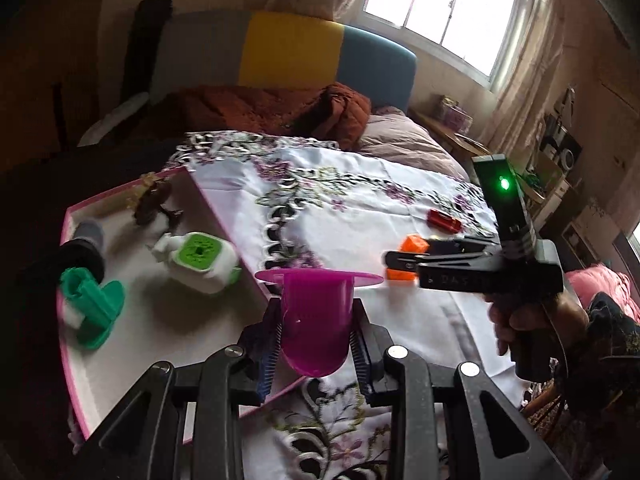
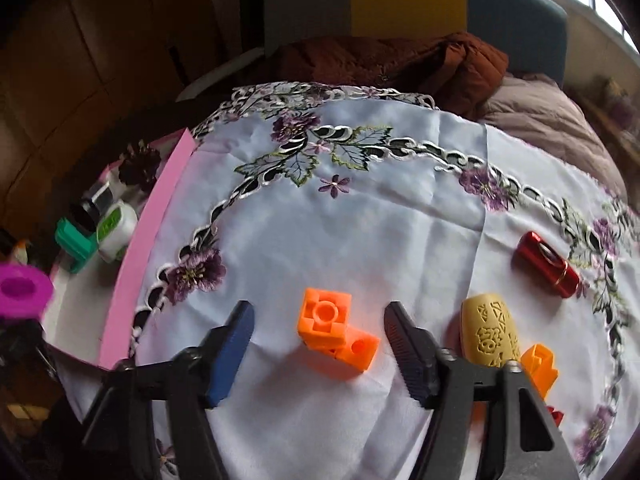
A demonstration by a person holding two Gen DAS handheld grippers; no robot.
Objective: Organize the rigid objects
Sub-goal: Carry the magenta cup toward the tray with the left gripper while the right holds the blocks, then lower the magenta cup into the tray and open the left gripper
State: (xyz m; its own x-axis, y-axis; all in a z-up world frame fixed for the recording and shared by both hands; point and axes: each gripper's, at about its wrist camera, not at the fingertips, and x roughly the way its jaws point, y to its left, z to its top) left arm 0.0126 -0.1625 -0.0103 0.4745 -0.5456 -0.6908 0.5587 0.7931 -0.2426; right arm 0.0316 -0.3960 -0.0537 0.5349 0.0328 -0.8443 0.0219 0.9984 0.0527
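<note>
My left gripper [image 1: 316,332] is shut on a magenta flanged cup [image 1: 314,316] and holds it over the right edge of the pink-rimmed white tray [image 1: 224,208]. The cup also shows at the left edge of the right wrist view [image 2: 22,290]. My right gripper [image 2: 320,320] is open, its fingers either side of an orange block piece [image 2: 336,334] that lies on the embroidered cloth [image 2: 360,220]. In the left wrist view the right gripper [image 1: 404,260] sits at the orange piece [image 1: 412,246].
The tray holds a teal part [image 1: 94,306], a white and green box [image 1: 200,260], a dark cylinder [image 1: 86,254] and a brown figure [image 1: 154,202]. On the cloth lie a red cylinder [image 2: 546,264], a cream carved piece [image 2: 490,330] and a second orange piece [image 2: 540,366].
</note>
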